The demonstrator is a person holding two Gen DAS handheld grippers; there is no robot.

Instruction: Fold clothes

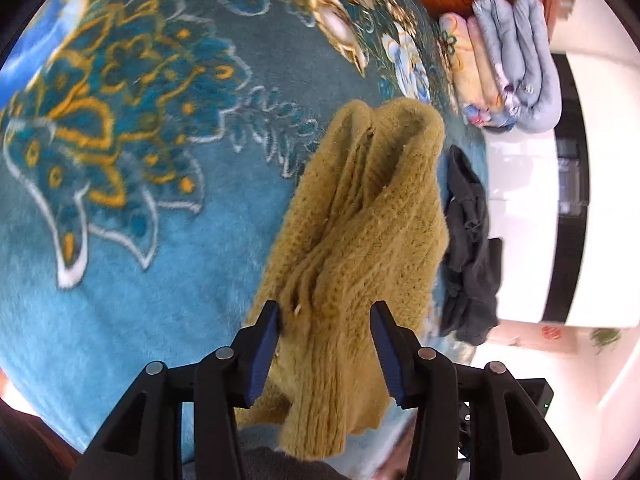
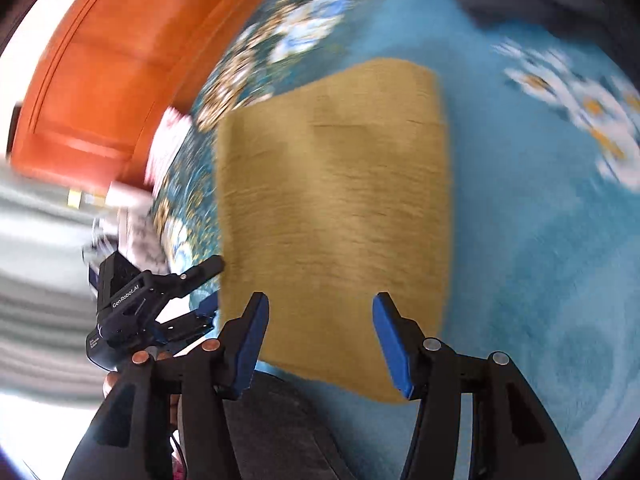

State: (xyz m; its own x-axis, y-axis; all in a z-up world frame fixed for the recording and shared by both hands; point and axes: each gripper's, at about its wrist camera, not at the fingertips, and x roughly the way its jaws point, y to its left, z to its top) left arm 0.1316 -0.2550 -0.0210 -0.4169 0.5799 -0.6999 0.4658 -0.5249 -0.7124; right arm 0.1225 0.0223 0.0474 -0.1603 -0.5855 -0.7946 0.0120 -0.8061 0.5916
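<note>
A mustard-yellow knitted sweater (image 1: 352, 216) lies bunched on the blue patterned blanket (image 1: 140, 208). My left gripper (image 1: 325, 328) is open, its blue pads either side of the sweater's near end, not closed on it. In the right wrist view the same sweater (image 2: 336, 208) looks like a flat folded rectangle, blurred by motion. My right gripper (image 2: 320, 320) is open above its near edge and holds nothing. The left gripper (image 2: 168, 300) shows at the sweater's left edge in that view.
A dark grey garment (image 1: 468, 248) lies crumpled right of the sweater near the bed edge. Folded quilts (image 1: 504, 64) are stacked at the far right by an orange wooden headboard (image 2: 100, 64). White floor lies beyond the bed edge.
</note>
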